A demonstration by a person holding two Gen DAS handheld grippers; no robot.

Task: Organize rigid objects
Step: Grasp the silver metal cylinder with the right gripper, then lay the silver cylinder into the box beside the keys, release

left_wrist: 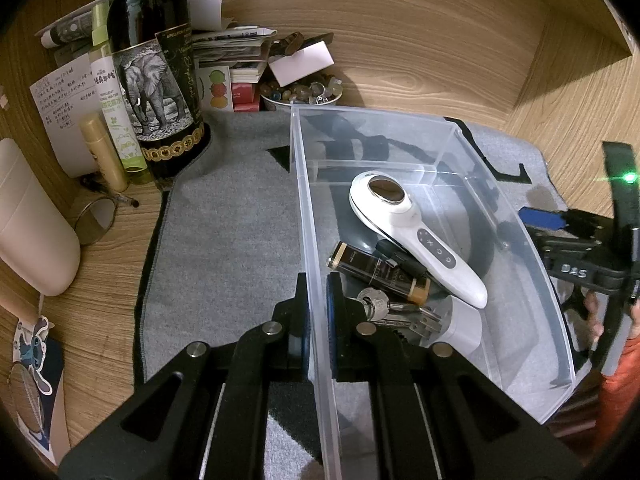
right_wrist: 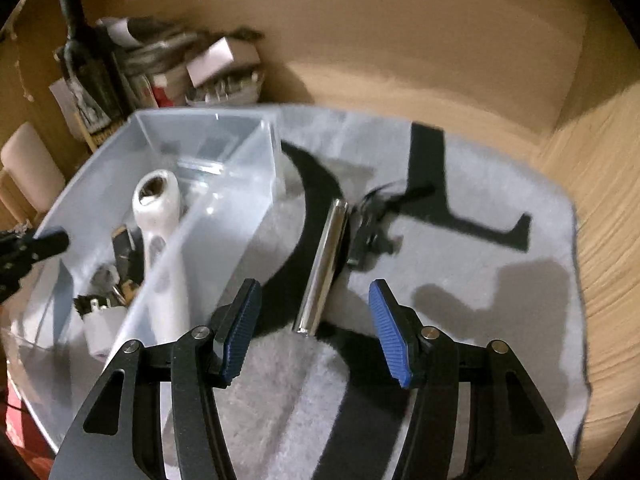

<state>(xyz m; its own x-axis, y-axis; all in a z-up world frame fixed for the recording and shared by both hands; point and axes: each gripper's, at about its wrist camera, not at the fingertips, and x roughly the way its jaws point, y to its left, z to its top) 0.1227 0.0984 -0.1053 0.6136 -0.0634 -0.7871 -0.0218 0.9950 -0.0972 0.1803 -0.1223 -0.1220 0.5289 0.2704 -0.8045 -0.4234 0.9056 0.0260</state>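
A clear plastic bin [left_wrist: 532, 264] stands on a grey mat [left_wrist: 232, 232]. My left gripper [left_wrist: 318, 304] is shut on the bin's near left wall, one finger on each side. Inside lie a white handheld device [left_wrist: 416, 236], a dark gold-capped tube [left_wrist: 376, 272], keys [left_wrist: 378, 304] and a white plug adapter [left_wrist: 460, 326]. The right wrist view shows the bin [right_wrist: 224, 208] at left. A shiny metal cylinder [right_wrist: 326, 264] lies on the mat [right_wrist: 480, 280] just beyond my right gripper [right_wrist: 316, 316], which is open and empty. A small black object [right_wrist: 368, 236] lies beside the cylinder.
At back left stand a dark wine bottle [left_wrist: 156, 76], a spray bottle [left_wrist: 112, 92], a yellow tube [left_wrist: 102, 152], papers and a bowl of stones [left_wrist: 304, 92]. A white container [left_wrist: 32, 220] sits at far left. Wooden walls enclose the desk. The right gripper's body [left_wrist: 588, 256] shows beyond the bin.
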